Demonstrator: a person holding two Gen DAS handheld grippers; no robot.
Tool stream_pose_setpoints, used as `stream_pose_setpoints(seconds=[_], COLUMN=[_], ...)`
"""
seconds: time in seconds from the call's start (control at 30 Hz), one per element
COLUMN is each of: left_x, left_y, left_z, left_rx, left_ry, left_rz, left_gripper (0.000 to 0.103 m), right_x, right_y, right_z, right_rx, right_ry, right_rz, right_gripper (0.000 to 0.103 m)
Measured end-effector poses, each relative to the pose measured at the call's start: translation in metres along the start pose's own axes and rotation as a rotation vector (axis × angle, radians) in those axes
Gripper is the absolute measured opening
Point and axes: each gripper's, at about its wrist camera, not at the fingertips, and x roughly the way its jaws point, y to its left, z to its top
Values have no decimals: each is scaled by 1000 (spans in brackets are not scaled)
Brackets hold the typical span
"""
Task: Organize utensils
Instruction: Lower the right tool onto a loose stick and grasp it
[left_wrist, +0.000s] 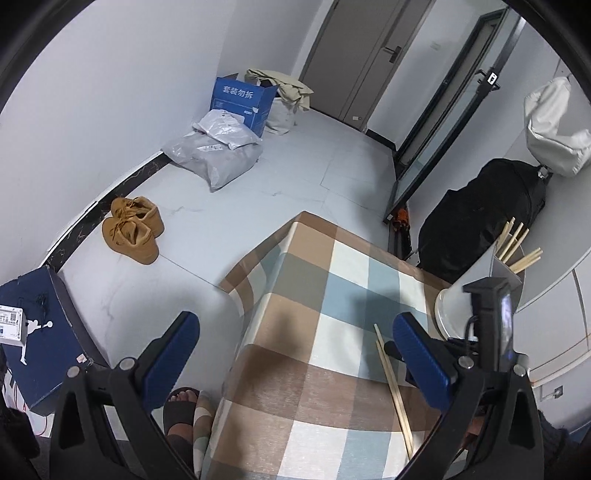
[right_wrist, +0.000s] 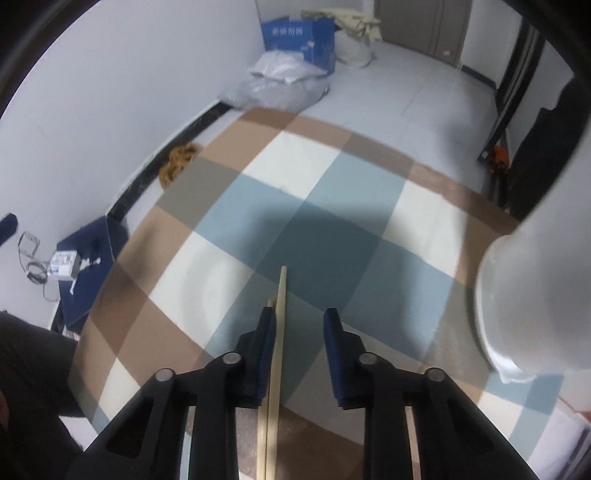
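Note:
Two wooden chopsticks lie side by side on the checked tablecloth. In the right wrist view the chopsticks run between my right gripper's open blue fingers, close beside the left pad. My left gripper is open and empty, held high over the table's left edge. A grey utensil holder with several chopsticks standing in it is at the table's far right, behind a white bowl. The right gripper's body shows beside that bowl.
The white bowl looms at the right in the right wrist view. On the floor are tan shoes, a blue box, grey bags, a navy shoebox and a black bag. A sandalled foot stands by the table.

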Motion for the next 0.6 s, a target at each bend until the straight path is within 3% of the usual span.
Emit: stream_pose_setpoints(seconds=[0.07,0.17,0.33,0.43,0.6], left_x=[1,2,3,3,6], left_y=[3,4,6,6,3], left_z=[1,1,3,5,3], left_rx=[-13,-24,-23,-17,-4], left_ry=[3,15,21,20,34], left_rz=[-4,-8,-13,-10,11], left_gripper=[102,102,102,102,102], right_x=[1,4,7,8,-2], right_y=[0,3,19,18,5], right_z=[1,2,6,8,8], right_rx=[-7,-21,-99,-68,12], right_ry=[2,32,51,45,-4], right_rz=[-7,-48,-122,-100,-59], right_gripper=[23,14,14,5,5])
